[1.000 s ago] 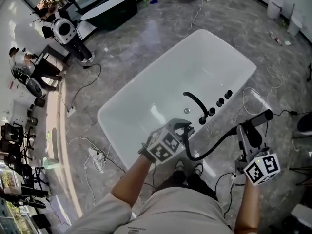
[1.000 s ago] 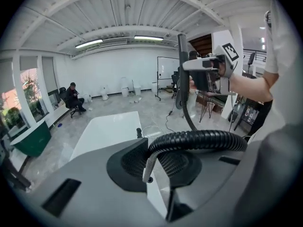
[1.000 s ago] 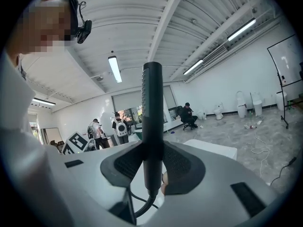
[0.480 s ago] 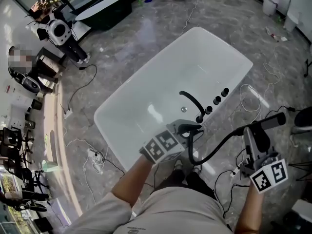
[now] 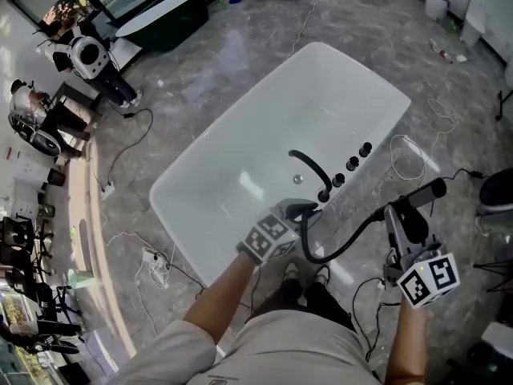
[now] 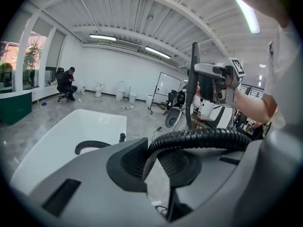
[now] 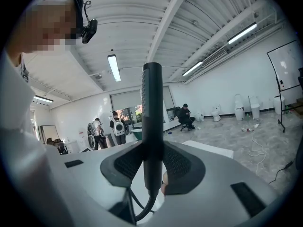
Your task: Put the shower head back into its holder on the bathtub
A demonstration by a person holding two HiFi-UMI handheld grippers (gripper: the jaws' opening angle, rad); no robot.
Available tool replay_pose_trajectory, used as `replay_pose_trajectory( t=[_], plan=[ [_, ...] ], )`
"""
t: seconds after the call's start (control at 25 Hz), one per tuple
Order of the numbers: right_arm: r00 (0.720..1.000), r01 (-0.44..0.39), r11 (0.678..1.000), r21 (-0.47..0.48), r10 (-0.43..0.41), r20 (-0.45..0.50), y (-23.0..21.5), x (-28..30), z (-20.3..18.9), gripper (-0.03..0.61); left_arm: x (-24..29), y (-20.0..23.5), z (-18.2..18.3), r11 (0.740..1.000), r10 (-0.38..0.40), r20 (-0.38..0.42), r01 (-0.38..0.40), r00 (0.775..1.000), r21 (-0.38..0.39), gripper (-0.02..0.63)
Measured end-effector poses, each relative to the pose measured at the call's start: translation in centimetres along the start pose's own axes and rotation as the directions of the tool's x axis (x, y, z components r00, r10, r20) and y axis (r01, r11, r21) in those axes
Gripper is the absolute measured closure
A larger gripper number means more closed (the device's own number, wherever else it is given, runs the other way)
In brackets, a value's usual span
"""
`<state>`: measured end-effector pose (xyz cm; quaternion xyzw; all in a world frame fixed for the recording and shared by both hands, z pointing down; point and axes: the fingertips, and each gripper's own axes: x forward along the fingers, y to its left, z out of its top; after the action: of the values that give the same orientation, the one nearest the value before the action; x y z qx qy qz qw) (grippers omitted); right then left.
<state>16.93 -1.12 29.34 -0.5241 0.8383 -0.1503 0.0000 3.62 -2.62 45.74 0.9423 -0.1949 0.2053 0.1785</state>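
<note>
The black stick-shaped shower head (image 5: 418, 195) (image 7: 151, 126) is clamped upright between the jaws of my right gripper (image 5: 409, 223), out past the right of the white bathtub (image 5: 264, 127). Its black ribbed hose (image 5: 345, 239) (image 6: 203, 138) loops down and left to my left gripper (image 5: 298, 212), which is shut on the hose just off the tub's near rim. On that rim stand a curved black spout (image 5: 309, 167) and a row of black knobs (image 5: 351, 163). The holder itself cannot be made out.
Loose cables (image 5: 417, 155) lie on the grey marble floor round the tub. Robots and equipment (image 5: 88, 54) stand at the far left. A dark green tub (image 5: 164, 14) sits at the back. People are in the far room (image 7: 184, 117).
Both grippers have shifted slightly; the right one with the shower head moved a little up and left, and the hose loop tightened. Both grips are unchanged.
</note>
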Motion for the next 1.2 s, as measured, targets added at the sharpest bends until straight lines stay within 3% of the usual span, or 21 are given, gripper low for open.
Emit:
replay_pose_trajectory(
  t=[0.2,0.52,0.84,1.2],
  plan=[
    [1.0,0.001,1.0,-0.003,-0.001,-0.003,0.0,0.3,-0.2,0.44,2.1,1.3,-2.6,0.999,0.037,0.028,-0.039,0.999,0.038,0.554],
    [1.0,0.01,1.0,-0.008,-0.01,0.025,0.0,0.5,1.7,0.44,4.8,4.9,-8.0,0.99,0.126,-0.013,-0.125,0.992,0.058,0.554],
    [0.999,-0.009,1.0,0.021,0.008,0.052,-0.6,2.5,1.5,0.44,9.9,9.3,-15.7,0.984,0.171,-0.125,-0.163,0.977,0.07,0.554],
    [0.997,-0.054,0.996,0.075,0.049,0.065,-0.4,5.3,-0.5,0.44,14.5,11.2,-23.6,0.987,0.157,-0.224,-0.145,0.962,0.066,0.554]
  ],
)
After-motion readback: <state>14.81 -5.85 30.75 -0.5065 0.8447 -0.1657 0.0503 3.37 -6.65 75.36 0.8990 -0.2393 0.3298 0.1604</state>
